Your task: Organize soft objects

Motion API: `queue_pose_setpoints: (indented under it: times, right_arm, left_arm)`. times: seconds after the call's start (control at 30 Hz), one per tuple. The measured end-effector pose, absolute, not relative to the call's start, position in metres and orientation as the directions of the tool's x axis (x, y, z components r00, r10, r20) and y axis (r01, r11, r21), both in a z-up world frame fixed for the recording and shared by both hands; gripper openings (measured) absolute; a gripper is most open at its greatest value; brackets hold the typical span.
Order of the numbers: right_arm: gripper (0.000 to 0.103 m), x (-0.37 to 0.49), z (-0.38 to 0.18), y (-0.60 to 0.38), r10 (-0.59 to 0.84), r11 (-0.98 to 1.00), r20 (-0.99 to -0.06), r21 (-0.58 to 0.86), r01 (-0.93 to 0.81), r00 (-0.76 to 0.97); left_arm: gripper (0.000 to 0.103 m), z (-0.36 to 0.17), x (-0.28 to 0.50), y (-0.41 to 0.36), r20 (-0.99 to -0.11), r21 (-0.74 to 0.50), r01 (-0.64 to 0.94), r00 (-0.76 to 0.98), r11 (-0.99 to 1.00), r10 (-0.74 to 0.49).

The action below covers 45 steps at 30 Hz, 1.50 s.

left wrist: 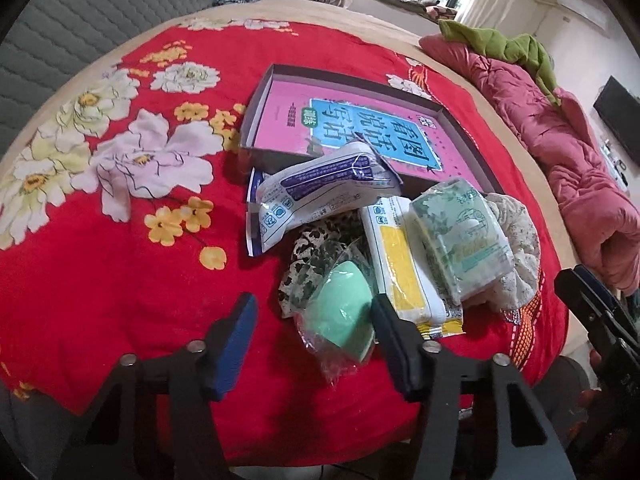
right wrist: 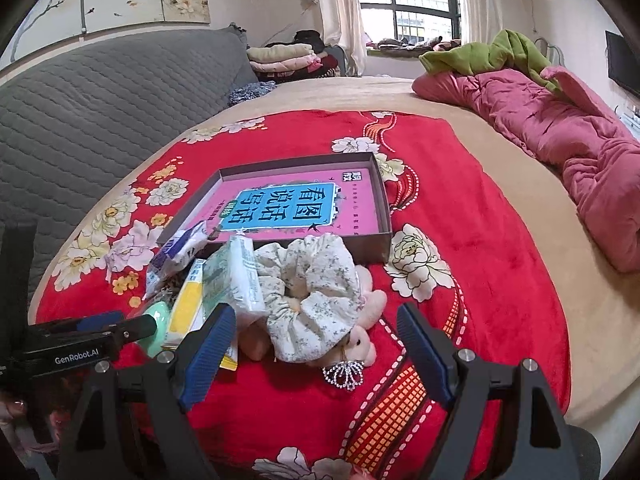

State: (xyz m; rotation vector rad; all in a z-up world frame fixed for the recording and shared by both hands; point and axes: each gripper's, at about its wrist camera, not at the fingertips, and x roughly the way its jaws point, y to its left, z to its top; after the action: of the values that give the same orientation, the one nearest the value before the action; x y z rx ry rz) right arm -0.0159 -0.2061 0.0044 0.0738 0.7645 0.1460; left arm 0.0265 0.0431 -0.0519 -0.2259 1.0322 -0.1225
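Observation:
A pile of soft things lies on the red floral blanket (left wrist: 100, 240) in front of an open shallow box (left wrist: 262, 92) with a pink printed bottom. The pile holds a white-and-purple tissue pack (left wrist: 320, 196), a yellow-striped pack (left wrist: 400, 264), a green patterned pack (left wrist: 460, 232), a leopard cloth (left wrist: 316, 248), a green sponge in clear wrap (left wrist: 340, 312) and a floral scrunchie (right wrist: 316, 288) over a pink plush toy (right wrist: 360, 344). My left gripper (left wrist: 316, 344) is open, its fingers on either side of the green sponge. My right gripper (right wrist: 316, 344) is open, just before the scrunchie.
A silver tiara-shaped hair clip (right wrist: 346, 374) lies near the plush. A pink quilt (right wrist: 560, 136) and a green cloth (right wrist: 488, 56) lie at the bed's right. A grey quilted headboard (right wrist: 100, 112) stands to the left, folded bedding (right wrist: 284, 60) behind.

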Motion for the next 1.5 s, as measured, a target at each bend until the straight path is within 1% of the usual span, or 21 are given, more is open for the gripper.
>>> queue_pose_setpoints:
  times: [0.17,0.23,0.3,0.37,0.5,0.7,0.8,1.07,1.2,1.23,1.27,1.3,1.33,1.37,1.4,1.43,1.47,1.5]
  right_arm:
    - [0.082,-0.009,0.000,-0.213,0.142,0.989,-0.693,0.121,-0.080,0.707]
    - [0.082,-0.008,0.000,-0.215,0.138,0.990,-0.693,0.122,-0.074,0.708]
    - [0.082,-0.007,-0.001,-0.216,0.135,0.990,-0.692,0.122,-0.069,0.709]
    - [0.082,-0.007,-0.001,-0.217,0.133,0.990,-0.692,0.120,-0.068,0.710]
    - [0.082,-0.005,-0.003,-0.216,0.128,0.991,-0.695,0.112,-0.069,0.708]
    - [0.082,-0.001,-0.006,-0.215,0.128,0.992,-0.700,0.105,-0.076,0.702]
    - [0.082,0.006,-0.010,-0.215,0.136,0.991,-0.707,0.102,-0.089,0.694]
    - [0.082,0.030,-0.026,-0.209,0.089,0.994,-0.744,0.022,-0.109,0.662]
    - [0.081,0.039,-0.030,-0.205,0.057,0.994,-0.738,-0.025,-0.110,0.673]
    - [0.078,0.041,-0.030,-0.203,0.051,0.993,-0.740,-0.034,-0.114,0.671]
    - [0.073,0.043,-0.031,-0.201,0.044,0.992,-0.744,-0.045,-0.116,0.667]
    - [0.070,0.045,-0.031,-0.199,0.034,0.992,-0.745,-0.059,-0.116,0.666]
    - [0.063,0.047,-0.032,-0.197,0.029,0.990,-0.747,-0.069,-0.121,0.664]
    - [0.051,0.049,-0.033,-0.195,0.028,0.989,-0.748,-0.077,-0.128,0.664]
    - [0.045,0.050,-0.033,-0.195,0.029,0.988,-0.747,-0.078,-0.130,0.665]
    - [0.033,0.052,-0.034,-0.194,0.033,0.988,-0.750,-0.077,-0.137,0.661]
    - [0.024,0.053,-0.034,-0.194,0.037,0.987,-0.755,-0.074,-0.142,0.655]
    - [0.021,0.053,-0.035,-0.193,0.044,0.987,-0.758,-0.068,-0.146,0.651]
  left_arm:
    - [0.059,-0.050,0.026,0.040,-0.827,-0.238,0.029,0.518,0.971,-0.218]
    - [0.054,-0.049,0.024,0.037,-0.826,-0.233,0.052,0.517,0.971,-0.226]
    - [0.054,-0.049,0.024,0.033,-0.826,-0.229,0.076,0.512,0.971,-0.235]
    - [0.049,-0.051,0.025,0.031,-0.828,-0.242,0.093,0.499,0.966,-0.256]
    - [0.046,-0.053,0.028,0.028,-0.822,-0.242,0.131,0.499,0.961,-0.275]
    - [0.045,-0.057,0.035,0.032,-0.820,-0.268,0.149,0.484,0.952,-0.307]
    - [0.045,-0.059,0.037,0.031,-0.822,-0.256,0.163,0.482,0.953,-0.303]
    - [0.045,-0.065,0.041,0.037,-0.824,-0.270,0.165,0.471,0.949,-0.316]
    - [0.042,-0.064,0.043,0.036,-0.819,-0.272,0.170,0.476,0.947,-0.320]
    - [0.041,-0.064,0.043,0.036,-0.820,-0.271,0.171,0.475,0.947,-0.320]
    - [0.040,-0.064,0.044,0.035,-0.821,-0.272,0.172,0.472,0.947,-0.322]
    - [0.040,-0.064,0.044,0.035,-0.822,-0.273,0.177,0.469,0.946,-0.324]
    - [0.039,-0.064,0.044,0.034,-0.821,-0.271,0.180,0.470,0.945,-0.325]
    - [0.039,-0.063,0.044,0.034,-0.820,-0.273,0.184,0.470,0.944,-0.328]
    - [0.038,-0.063,0.045,0.035,-0.820,-0.277,0.183,0.468,0.943,-0.331]
    - [0.038,-0.063,0.045,0.035,-0.818,-0.281,0.182,0.468,0.943,-0.334]
    - [0.038,-0.063,0.045,0.036,-0.816,-0.286,0.181,0.469,0.941,-0.338]
    - [0.037,-0.062,0.045,0.037,-0.813,-0.291,0.181,0.472,0.940,-0.342]
